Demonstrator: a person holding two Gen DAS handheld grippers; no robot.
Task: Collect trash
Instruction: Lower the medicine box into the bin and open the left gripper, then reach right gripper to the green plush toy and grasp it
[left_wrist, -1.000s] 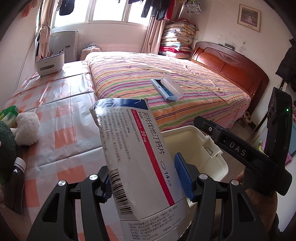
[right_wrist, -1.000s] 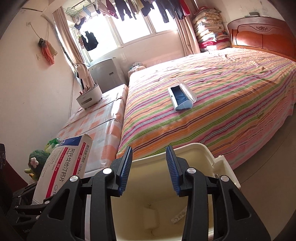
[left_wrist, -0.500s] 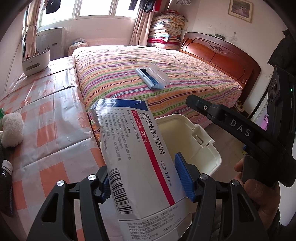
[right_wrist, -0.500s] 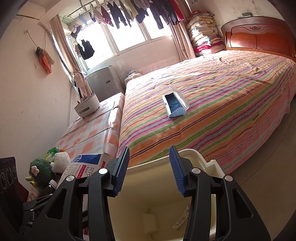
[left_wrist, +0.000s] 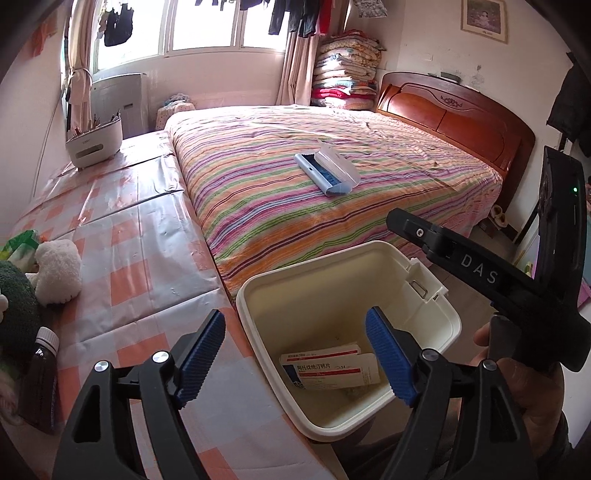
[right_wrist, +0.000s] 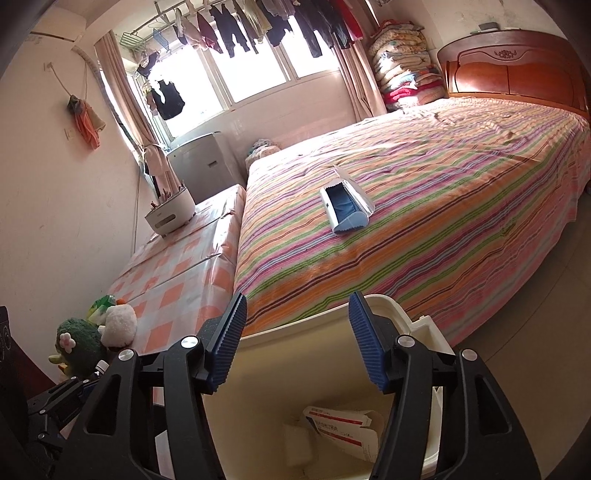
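Left gripper (left_wrist: 295, 354): one. Jaws opening, at their widest, nothing between the pads. It hangs above the open mouth of the bin, likely so a released item falls straight in.

Right gripper (right_wrist: 295, 339): one. Jaws opening, pads clear of the bin's far rim, which shows between them. Nothing clasped. It sits over the bin's near side, probably placed to steady or tip the bin toward the other tool. The hand (left_wrist: 517, 376) that carries it shows at the right of the left view.

Bin (left_wrist: 258, 295): one, cream plastic, lid off or folded back, a latch on its far right side. It stands directly below and ahead of both tools, between the checked surface and the bed.

Medicine box (left_wrist: 328, 369): one, white card with a red stripe, flattened, end flap open. It lies on the bin floor, under the left gripper's right pad. This piece of trash counts as collected.

Brush case (left_wrist: 327, 171): one, blue and white, on the striped bed (left_wrist: 258, 192), well ahead of both tools. Whether it is trash cannot be told.

Brown bottle (left_wrist: 38, 380): one, white cap, just left of the left gripper.

Soft toys (left_wrist: 55, 269): at least two, left of the tools.

White holder (left_wrist: 94, 142): one, far ahead to the left.
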